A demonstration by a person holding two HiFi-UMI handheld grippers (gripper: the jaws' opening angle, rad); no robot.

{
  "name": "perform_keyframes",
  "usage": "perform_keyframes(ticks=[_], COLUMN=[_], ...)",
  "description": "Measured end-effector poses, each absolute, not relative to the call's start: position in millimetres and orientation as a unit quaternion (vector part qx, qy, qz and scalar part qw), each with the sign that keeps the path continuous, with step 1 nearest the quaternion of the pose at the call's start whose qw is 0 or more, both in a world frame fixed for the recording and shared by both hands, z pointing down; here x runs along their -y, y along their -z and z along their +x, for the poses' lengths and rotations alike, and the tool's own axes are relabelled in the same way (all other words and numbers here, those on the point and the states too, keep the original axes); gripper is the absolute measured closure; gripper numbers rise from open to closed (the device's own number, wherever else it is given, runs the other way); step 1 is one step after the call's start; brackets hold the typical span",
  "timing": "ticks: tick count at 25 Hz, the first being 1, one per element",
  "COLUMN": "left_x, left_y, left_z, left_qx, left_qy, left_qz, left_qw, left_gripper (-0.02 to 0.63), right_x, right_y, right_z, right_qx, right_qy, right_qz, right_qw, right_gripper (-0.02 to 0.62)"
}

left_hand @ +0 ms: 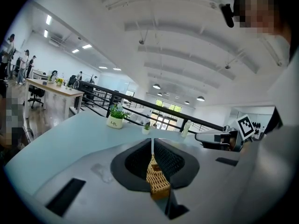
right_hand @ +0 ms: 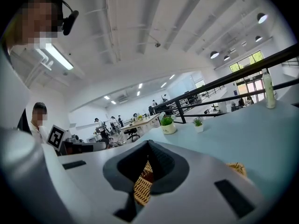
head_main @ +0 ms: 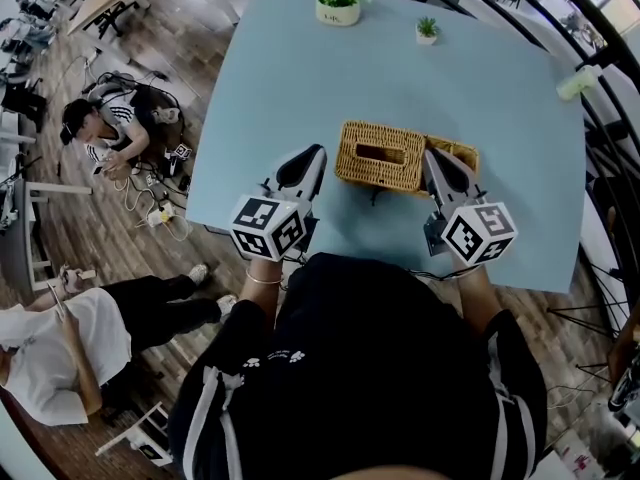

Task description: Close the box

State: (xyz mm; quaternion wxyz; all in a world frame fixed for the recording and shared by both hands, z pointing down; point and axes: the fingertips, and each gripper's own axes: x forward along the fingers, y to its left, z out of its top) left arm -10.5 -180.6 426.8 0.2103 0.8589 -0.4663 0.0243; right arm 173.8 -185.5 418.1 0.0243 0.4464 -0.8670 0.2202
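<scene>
A woven wicker box (head_main: 378,155) with an oblong slot in its top sits on the pale blue tabletop (head_main: 480,78), about midway across and toward the person's side. At its right end a second piece of the same wickerwork (head_main: 460,149) juts out, partly covered by the right tongs (head_main: 430,155). Whether it is a lid or a separate part cannot be told.

The left tongs (head_main: 317,151) point at the box's left end, with their tips just beside it; contact cannot be made out. In the left gripper view their two jaws meet at the tips, closed together with nothing pinched, and the wicker shows below them through the gap.

The right tongs reach over the box's right end. In the right gripper view their jaws also come together at the tips with nothing clamped. The weave of the box shows beneath them, and the second wicker piece peeks out at the right.

Each pair of tongs carries a cube with square black-and-white markers at its rear.

On the far side of the tabletop stand a leafy plant in a white pot (head_main: 338,0) and a smaller potted plant (head_main: 427,30), near each other. A pale bottle (head_main: 580,81) is at the tabletop's right edge.

On the wooden floor (head_main: 200,48) to the left, one person (head_main: 105,133) sits among cables and another (head_main: 70,353) is lower in the head view.
</scene>
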Motion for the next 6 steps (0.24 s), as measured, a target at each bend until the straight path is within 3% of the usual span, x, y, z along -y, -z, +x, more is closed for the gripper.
perform_keyframes(ticks=[6], left_x=[182.1], left_y=[-425.1], left_z=[-9.1], left_qx=[0.467], left_qy=[-0.024], left_qz=[0.859], left_qw=[0.21], left_gripper=[0.58], right_x=[186.1], right_y=[-417.4], right_z=[176.0], right_qx=[0.866], right_qy=[-0.22], right_qz=[0.447], right_qw=[0.024], right_gripper=[0.594])
